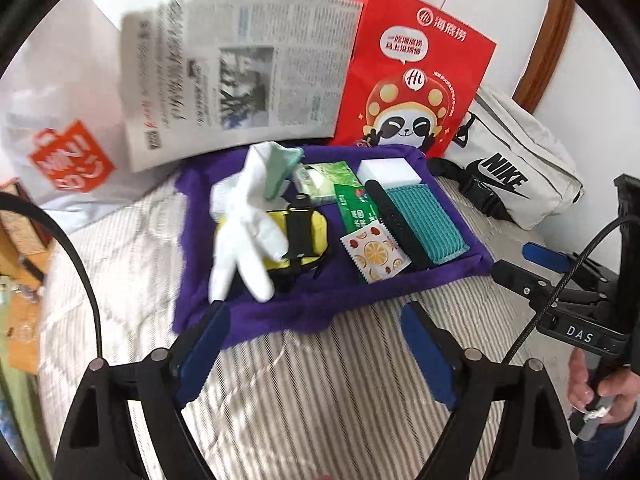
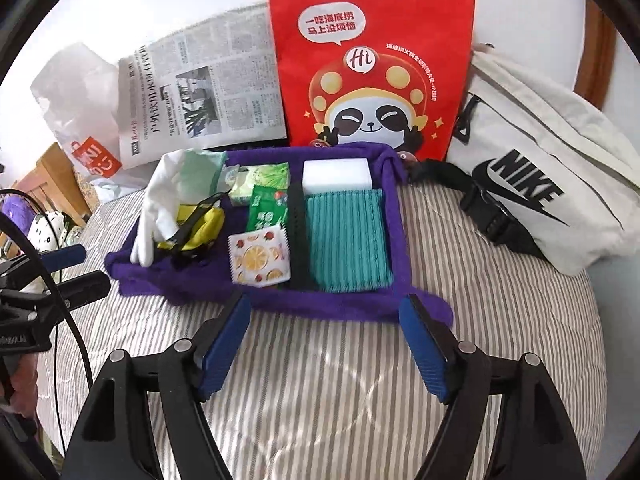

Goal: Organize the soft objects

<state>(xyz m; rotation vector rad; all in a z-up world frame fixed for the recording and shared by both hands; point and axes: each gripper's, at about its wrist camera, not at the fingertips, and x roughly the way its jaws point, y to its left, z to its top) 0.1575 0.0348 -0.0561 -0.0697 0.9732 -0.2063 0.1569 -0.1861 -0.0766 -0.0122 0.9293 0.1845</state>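
On the striped bed, a purple cloth lies spread, loaded with soft odds and ends.

Both claws hang released just off its near edge, nothing between the blue pads: left claw, right claw. Toward the cloth's left edge a white glove drapes over a yellow pouch; a teal ribbed cloth fills the right side with a white sponge block behind it. A red paper bag and a newspaper stand past the far edge.
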